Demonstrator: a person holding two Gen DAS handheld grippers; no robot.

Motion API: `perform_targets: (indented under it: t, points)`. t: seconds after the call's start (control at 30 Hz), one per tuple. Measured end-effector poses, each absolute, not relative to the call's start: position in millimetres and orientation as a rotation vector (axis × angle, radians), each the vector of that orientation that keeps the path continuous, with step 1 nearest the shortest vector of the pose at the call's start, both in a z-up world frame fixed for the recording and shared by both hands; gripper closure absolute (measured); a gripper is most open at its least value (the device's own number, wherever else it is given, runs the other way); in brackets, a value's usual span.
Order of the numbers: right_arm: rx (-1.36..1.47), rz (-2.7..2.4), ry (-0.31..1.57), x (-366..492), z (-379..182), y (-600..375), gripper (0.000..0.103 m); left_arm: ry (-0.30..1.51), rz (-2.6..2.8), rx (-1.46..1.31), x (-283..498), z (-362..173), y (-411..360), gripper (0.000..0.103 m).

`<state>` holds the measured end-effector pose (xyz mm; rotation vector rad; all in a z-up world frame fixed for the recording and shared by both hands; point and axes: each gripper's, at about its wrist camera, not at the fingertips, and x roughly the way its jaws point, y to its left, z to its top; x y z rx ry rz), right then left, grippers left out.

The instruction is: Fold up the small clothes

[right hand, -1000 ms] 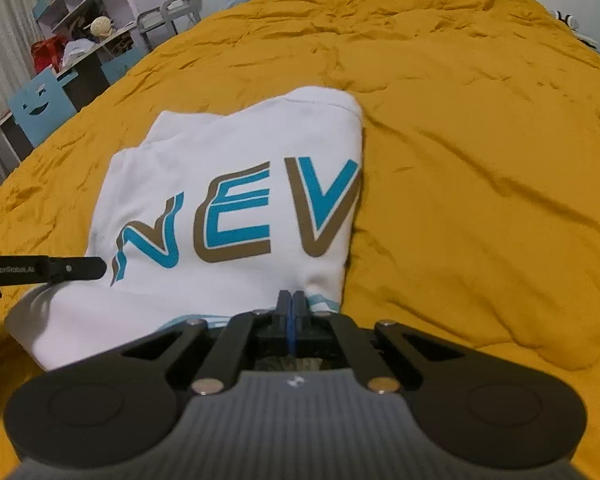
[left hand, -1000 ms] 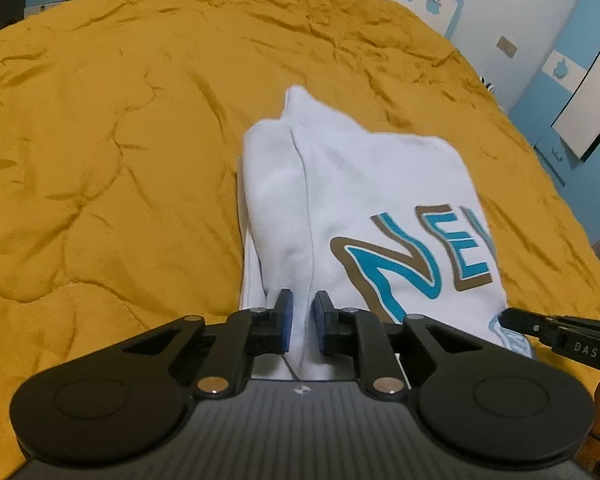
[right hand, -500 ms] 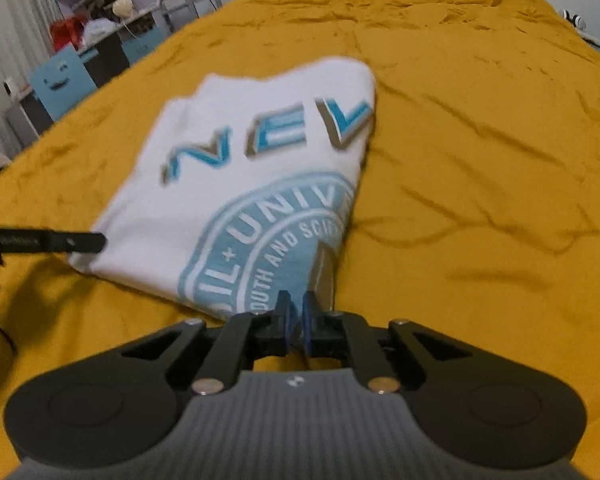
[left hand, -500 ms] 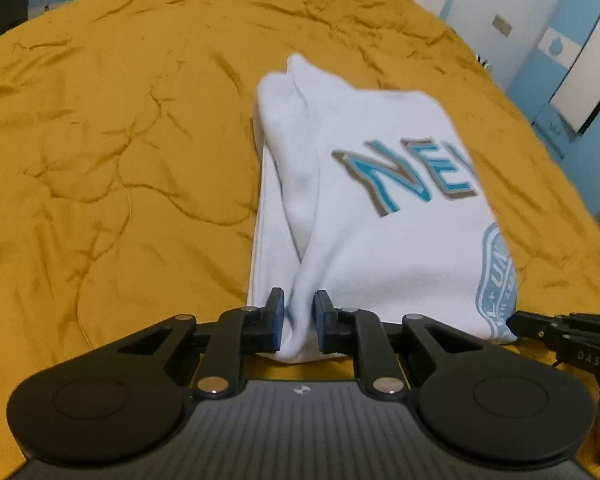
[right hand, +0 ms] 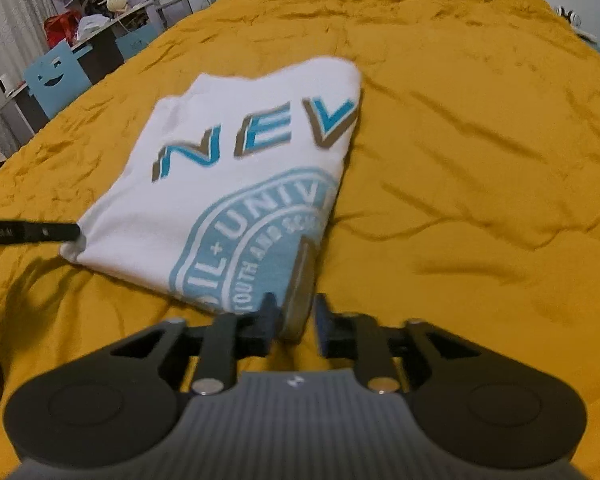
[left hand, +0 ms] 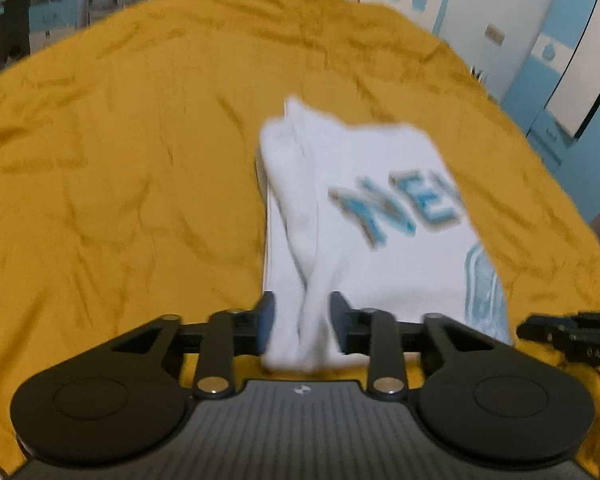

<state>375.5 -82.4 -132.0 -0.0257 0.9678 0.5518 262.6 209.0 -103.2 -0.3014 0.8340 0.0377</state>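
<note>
Both sets of jaws stand parted with cloth between them, not clamped. Left gripper: blue pads apart, the near left corner of the white T-shirt bunched in the gap, fabric looks loose between the pads, though the frame is motion-blurred so contact with either pad is hard to tell. Right gripper: pads apart, the near right corner of the shirt sits in the gap, edge close to the left pad, clear space on the right pad's side. Shirt is folded into a narrow rectangle, lying on the mustard-yellow bedspread roughly mid-bed, long axis running away from both cameras. Print faces up: blue-and-brown letters "NEV" across the far half, light-blue round seal with "UNIV" text on the near half. A folded-in sleeve ridge runs along the shirt's left side in the left wrist view. Left gripper's finger tip shows at the shirt's near left corner in the right wrist view; right gripper's finger shows at right edge of the left wrist view, just beside the shirt's near right corner. Bedspread wrinkled all around. Blue smiley-face chair and cluttered desk beyond the bed at far left.
</note>
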Motion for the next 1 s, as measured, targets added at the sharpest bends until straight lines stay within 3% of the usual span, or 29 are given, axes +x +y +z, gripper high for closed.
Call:
perform_targets:
  t: [0.07,0.23,0.43,0.9,1.0]
  points:
    - [0.000,0.551,0.956,381,-120,-88,0.075,0.802,0.030,-0.326,270,-91,219,0.046]
    - [0.058,0.550,0.933,401,-102,-96,0.044,0.769,-0.015,-0.352,299,-83,239,0.022]
    - [0.072,0.510,0.871,434,-97,-90,0.029,0.802,0.018,-0.478,338,-103,265,0.018]
    - [0.432,0.544,1.008,536,-169,-88,0.028,0.791,-0.102,-0.921,400,-190,317,0.016]
    - [0.526,0.559,1.017,556,-185,-89,0.028,0.768,-0.142,-0.952,411,-198,318,0.022]
